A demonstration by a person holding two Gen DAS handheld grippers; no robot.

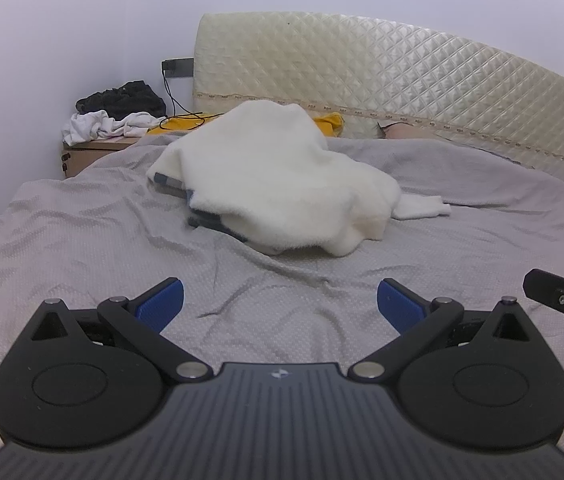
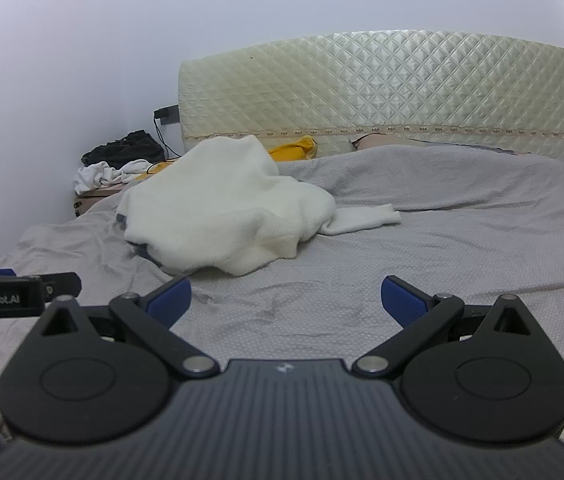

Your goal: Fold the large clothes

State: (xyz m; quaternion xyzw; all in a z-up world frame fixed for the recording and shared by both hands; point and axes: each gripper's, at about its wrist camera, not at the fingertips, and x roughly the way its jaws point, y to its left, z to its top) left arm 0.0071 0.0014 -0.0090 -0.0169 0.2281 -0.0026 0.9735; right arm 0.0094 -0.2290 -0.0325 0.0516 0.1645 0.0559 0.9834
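Bed (image 1: pixel 81 240) with grey sheet fills both frames; quilted headboard (image 1: pixel 362 80) at top. Fluffy white garment (image 1: pixel 265 168) lies crumpled mid-frame, possibly over something dark. Left gripper (image 1: pixel 279 304) and right gripper (image 2: pixel 286 300), bottom centre, both released, grasping nothing.

I see plain white walls (image 1: pixel 61 20), quilted cream headboard (image 1: pixel 382 80) against the back wall, grey bedsheet (image 1: pixel 81 240) rumpled, wooden nightstand (image 1: pixel 81 156) at left, wall socket (image 1: pixel 175 66) above it, flat even light
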